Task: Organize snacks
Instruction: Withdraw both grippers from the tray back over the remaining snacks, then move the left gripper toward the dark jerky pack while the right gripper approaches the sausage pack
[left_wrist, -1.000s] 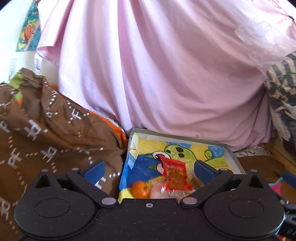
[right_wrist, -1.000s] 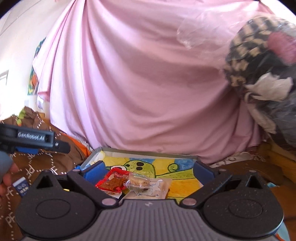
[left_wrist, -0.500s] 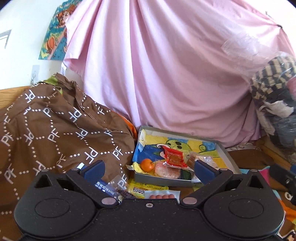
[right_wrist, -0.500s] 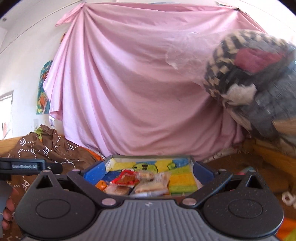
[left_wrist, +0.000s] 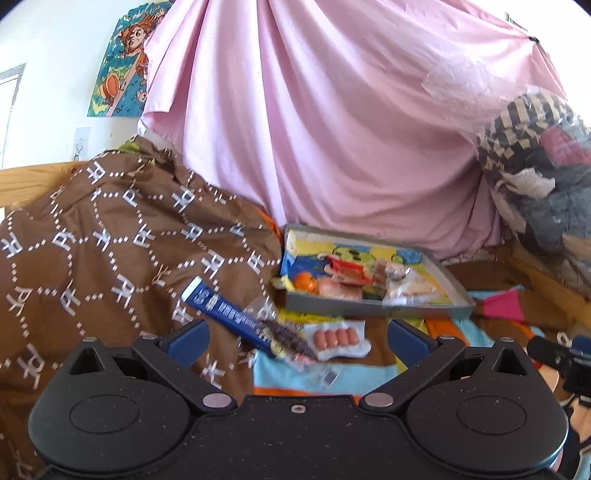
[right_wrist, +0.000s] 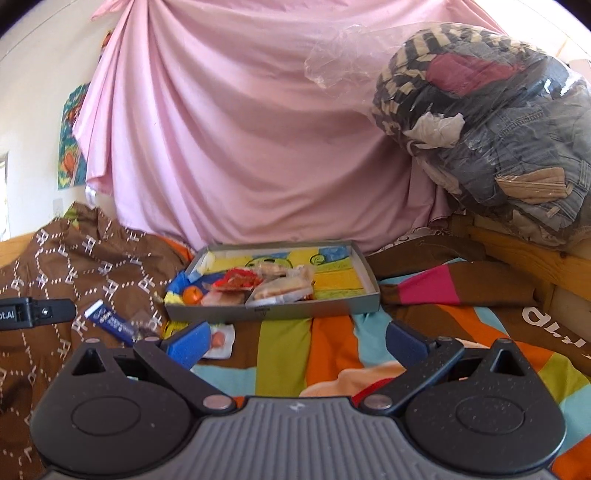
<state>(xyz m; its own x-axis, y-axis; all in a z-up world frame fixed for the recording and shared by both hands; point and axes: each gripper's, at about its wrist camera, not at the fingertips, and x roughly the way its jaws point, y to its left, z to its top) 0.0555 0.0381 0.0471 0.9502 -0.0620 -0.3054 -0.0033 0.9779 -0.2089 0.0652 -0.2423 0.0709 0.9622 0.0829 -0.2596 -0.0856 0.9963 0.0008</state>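
We hold our left gripper (left_wrist: 295, 334) and our right gripper (right_wrist: 297, 341) wide open, with nothing in them. The grey box (right_wrist: 295, 308) sits at the back of the striped blanket (right_wrist: 332, 343), by the pink sheet (right_wrist: 240, 147). It holds an orange (right_wrist: 192, 294), a red pack (right_wrist: 236, 279) and clear packs. In front of the box lie a sausage pack (left_wrist: 338, 339) and a blue pack (left_wrist: 225, 312), near the brown cloth (left_wrist: 110, 258).

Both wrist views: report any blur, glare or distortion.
Left wrist: motion blur smears the blue pack and sausages; fisheye bends the edges. Right wrist: sharper, the box reads clearly; bright wash at the left edge; black corners.
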